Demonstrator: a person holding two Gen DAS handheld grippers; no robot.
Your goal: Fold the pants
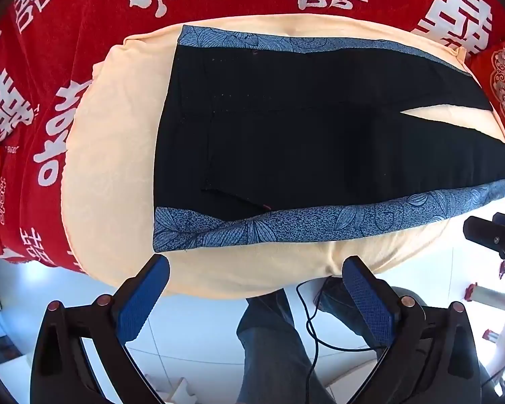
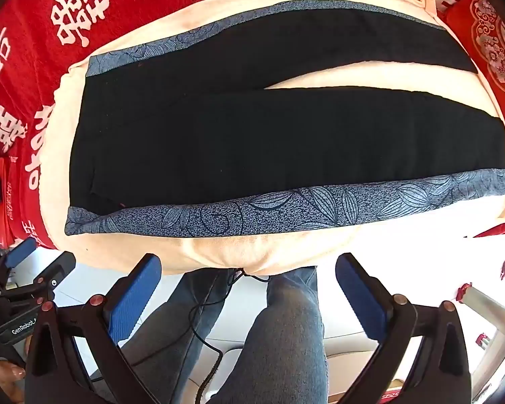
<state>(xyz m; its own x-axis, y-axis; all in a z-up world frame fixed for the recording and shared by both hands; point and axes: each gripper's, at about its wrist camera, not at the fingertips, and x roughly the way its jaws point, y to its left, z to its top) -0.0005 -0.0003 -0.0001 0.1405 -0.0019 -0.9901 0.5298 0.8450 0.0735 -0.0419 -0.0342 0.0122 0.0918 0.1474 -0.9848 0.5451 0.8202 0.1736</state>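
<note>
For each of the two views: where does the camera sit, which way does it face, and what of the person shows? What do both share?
Left wrist: sits behind the open left tongs, facing the pants' waist end on the cloth; the person's legs and right tongs show.
Right wrist: sits behind the open right tongs, facing the pants broadside; legs and left tongs show.
Shared: pants, cloth, red blanket.

Bare cream cloth (image 2: pixel 219 252) before your spread tongs, pants (image 2: pixel 252 141) lying flat beyond, your knees (image 2: pixel 286 330) below, ladder (image 2: pixel 488 306) perhaps crowding right
</note>
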